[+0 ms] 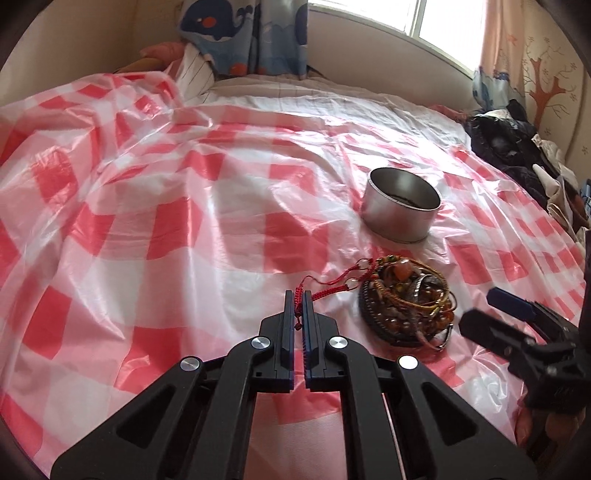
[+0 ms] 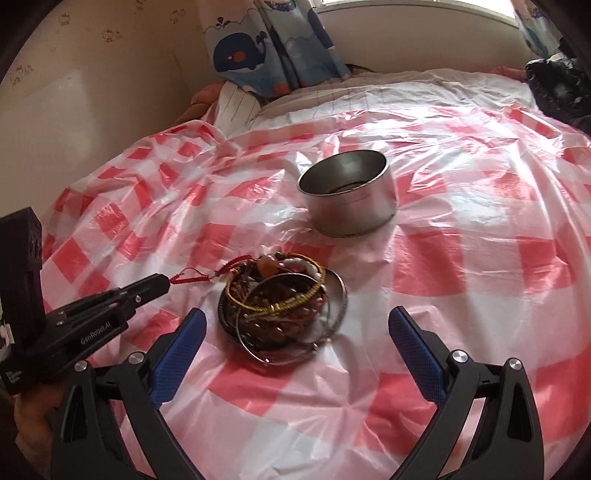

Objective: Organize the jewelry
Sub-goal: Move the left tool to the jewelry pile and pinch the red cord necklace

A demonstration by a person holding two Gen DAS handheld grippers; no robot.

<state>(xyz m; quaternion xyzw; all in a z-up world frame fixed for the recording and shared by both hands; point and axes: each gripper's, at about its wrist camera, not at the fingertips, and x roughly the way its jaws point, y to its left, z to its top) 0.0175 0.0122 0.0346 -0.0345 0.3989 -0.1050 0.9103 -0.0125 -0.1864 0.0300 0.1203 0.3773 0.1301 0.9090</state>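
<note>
A heap of bracelets and beads (image 1: 406, 299) (image 2: 282, 301) lies on the red-and-white checked plastic sheet (image 1: 155, 206) (image 2: 480, 229). A red braided cord (image 1: 325, 288) (image 2: 192, 277) trails out of the heap to the left. My left gripper (image 1: 298, 297) (image 2: 164, 281) is shut on the end of that cord. A round silver tin (image 1: 400, 205) (image 2: 349, 192) stands open behind the heap, with something dark at its bottom. My right gripper (image 2: 295, 328) (image 1: 491, 314) is open just in front of the heap, its blue pads (image 2: 177, 362) wide apart and touching nothing.
The sheet covers a bed. A pile of dark clothes (image 1: 517, 147) (image 2: 557, 88) lies at the far right edge. A whale-print curtain (image 1: 243, 33) (image 2: 266, 48) and a striped pillow (image 1: 195, 70) are at the head, under a window.
</note>
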